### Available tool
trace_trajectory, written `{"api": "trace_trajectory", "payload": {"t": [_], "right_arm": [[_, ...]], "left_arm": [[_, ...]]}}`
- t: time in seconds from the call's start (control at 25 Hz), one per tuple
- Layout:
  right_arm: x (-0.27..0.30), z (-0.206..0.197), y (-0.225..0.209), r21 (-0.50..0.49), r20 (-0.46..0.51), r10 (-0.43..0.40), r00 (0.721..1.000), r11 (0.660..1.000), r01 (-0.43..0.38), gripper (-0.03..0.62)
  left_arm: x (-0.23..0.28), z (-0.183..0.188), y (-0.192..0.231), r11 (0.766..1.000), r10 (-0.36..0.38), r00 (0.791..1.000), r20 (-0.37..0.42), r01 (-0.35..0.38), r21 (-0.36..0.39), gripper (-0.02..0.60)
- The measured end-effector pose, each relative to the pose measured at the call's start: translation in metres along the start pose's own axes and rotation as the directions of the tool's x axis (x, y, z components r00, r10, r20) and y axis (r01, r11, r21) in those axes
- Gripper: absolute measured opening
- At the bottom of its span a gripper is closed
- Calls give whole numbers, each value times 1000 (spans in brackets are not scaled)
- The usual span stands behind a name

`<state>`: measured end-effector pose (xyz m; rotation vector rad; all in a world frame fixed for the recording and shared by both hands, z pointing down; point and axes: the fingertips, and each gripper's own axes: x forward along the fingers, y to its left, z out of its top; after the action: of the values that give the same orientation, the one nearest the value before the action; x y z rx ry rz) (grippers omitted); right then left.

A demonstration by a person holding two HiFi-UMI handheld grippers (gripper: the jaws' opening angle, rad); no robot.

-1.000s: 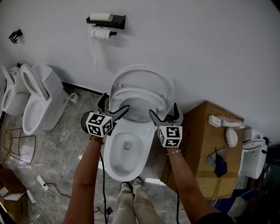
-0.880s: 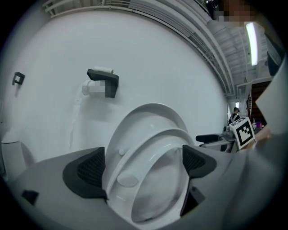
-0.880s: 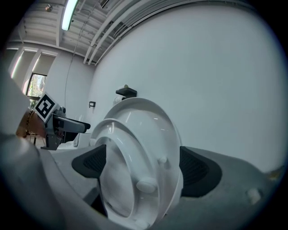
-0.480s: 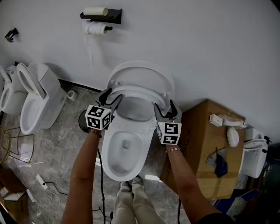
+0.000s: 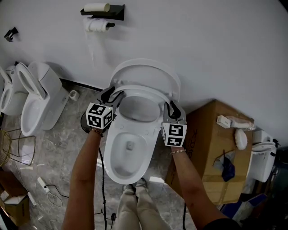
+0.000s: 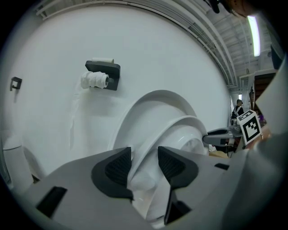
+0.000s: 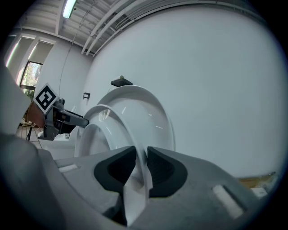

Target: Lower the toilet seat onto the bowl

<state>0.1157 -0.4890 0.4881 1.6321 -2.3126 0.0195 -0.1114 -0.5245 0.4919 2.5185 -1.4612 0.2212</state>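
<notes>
I hold one pair of tongs in each hand, both aimed at the toilet in front of me. The left tongs [image 5: 111,95] are set on the left edge of the toilet seat [image 5: 143,91]. In the left gripper view the seat's rim runs between the two dark pads [image 6: 118,167], and both pads bear on it. These tongs have just been closing and now stand at a narrow gap filled by the rim. The right tongs [image 5: 173,109] are set on the right edge of the same seat. In the right gripper view the thin white rim stands on edge between the pads [image 7: 160,170], which have just been closing and now clamp it at a very narrow gap. The seat is tilted. Its back is at the hinge and its front is raised off the bowl [image 5: 112,155], so it does not rest on the bowl's rim. The lid [image 5: 146,71] stands upright behind the seat against the wall [image 5: 216,49], with a visible gap between lid and seat. The bowl is open below, its outlet visible at the bottom. A paper holder [image 5: 112,11] hangs on the wall above. A second toilet [image 5: 38,96] stands to the left on the floor [image 5: 67,139]. A cardboard box [image 5: 211,148] stands to the right.
</notes>
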Motion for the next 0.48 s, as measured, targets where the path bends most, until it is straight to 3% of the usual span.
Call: {"api": "trace_trajectory", "payload": {"t": [0.48], "right_arm": [[-23, -2, 11, 38, 10, 29, 1000, 999, -29, 83]], "left_arm": [[-23, -3, -6, 998, 12, 1000, 23, -11, -61, 178]]}}
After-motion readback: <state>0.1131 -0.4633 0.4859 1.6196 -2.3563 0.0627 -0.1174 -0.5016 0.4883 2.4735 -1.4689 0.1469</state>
